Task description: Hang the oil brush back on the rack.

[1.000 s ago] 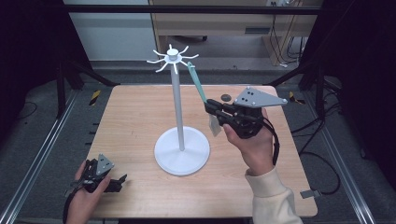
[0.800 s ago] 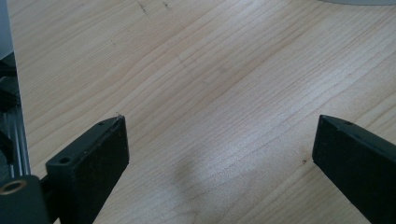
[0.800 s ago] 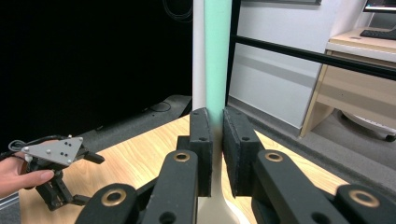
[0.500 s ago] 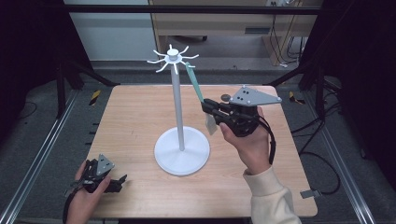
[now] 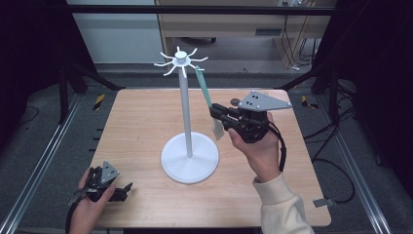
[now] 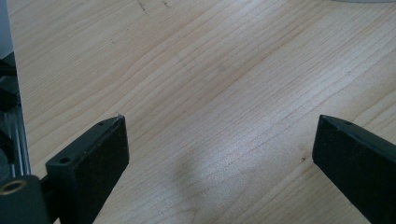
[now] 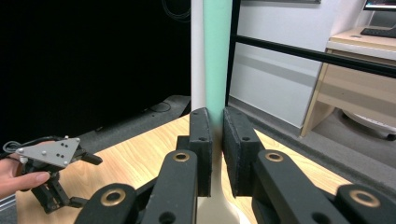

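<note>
1. The right gripper (image 5: 217,117) has its jaws clamped on a long flat utensil with a mint-green handle and a pale cream blade end (image 5: 206,91), probably a silicone spatula. In the right gripper view the green handle (image 7: 217,56) runs straight up from between the black pads.
2. The utensil leans up to the right-hand hook of the tall white metal rack with a round base and a star of hooks on top (image 5: 184,105), which stands mid-table. Its top end sits right at a hook; its cream end hangs just below the jaws.
3. The left gripper (image 5: 117,191) rests at the near left corner of the light wooden table (image 5: 136,117), jaws wide apart, nothing between them, just bare wood (image 6: 219,93).
4. Handling guess: light and slim, with a smooth and maybe slippery handle and a bendy blade. Gripping low on the stiff handle looks sensible.
5. Hard to tell: whether the handle's hole is actually over the hook. It's too small in the high view, and cut off at the top of the right gripper view.
</note>
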{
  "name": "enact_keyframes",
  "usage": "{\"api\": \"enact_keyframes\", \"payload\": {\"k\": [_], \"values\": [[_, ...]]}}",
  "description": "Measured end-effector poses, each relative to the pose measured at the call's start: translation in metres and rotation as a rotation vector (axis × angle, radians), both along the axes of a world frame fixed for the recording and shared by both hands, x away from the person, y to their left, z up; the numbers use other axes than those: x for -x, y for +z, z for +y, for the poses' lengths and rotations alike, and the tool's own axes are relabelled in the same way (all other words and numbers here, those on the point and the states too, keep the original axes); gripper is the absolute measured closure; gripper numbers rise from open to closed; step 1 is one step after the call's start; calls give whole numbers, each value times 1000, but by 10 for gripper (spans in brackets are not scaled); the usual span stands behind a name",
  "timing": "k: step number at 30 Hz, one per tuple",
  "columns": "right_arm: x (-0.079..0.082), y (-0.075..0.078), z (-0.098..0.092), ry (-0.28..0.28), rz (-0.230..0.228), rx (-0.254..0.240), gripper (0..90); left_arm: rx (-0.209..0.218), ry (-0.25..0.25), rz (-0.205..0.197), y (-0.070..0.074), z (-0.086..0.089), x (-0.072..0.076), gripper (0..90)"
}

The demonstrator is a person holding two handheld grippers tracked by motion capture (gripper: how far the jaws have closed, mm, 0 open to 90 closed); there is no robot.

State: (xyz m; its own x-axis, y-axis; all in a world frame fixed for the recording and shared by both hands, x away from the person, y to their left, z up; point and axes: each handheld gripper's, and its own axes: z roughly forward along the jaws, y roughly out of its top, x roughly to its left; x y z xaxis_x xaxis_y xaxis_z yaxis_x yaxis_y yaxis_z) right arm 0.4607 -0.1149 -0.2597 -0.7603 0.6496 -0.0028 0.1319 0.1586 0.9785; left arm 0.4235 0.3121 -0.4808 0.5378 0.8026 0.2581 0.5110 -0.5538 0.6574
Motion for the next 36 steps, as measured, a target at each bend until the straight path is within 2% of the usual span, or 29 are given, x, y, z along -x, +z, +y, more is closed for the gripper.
{"api": "enact_keyframes", "payload": {"k": [17,24,28,30,32,36], "values": [[-6,-3,5,12,8,-10,823,6,0,-1,0,0,0,32],[-6,-2,4,10,1,-24,783,5,0,0,0,0,0,32],[-2,0,2,-36,-17,1,696,10,6,-2,1,1,0,32],[-1,1,1,-87,-30,24,634,10,7,-2,1,1,0,32],[0,1,-1,-139,-28,47,555,10,9,-2,1,1,-1,32],[-3,-1,-5,-190,-13,76,410,10,11,-5,1,1,-1,32]]}}
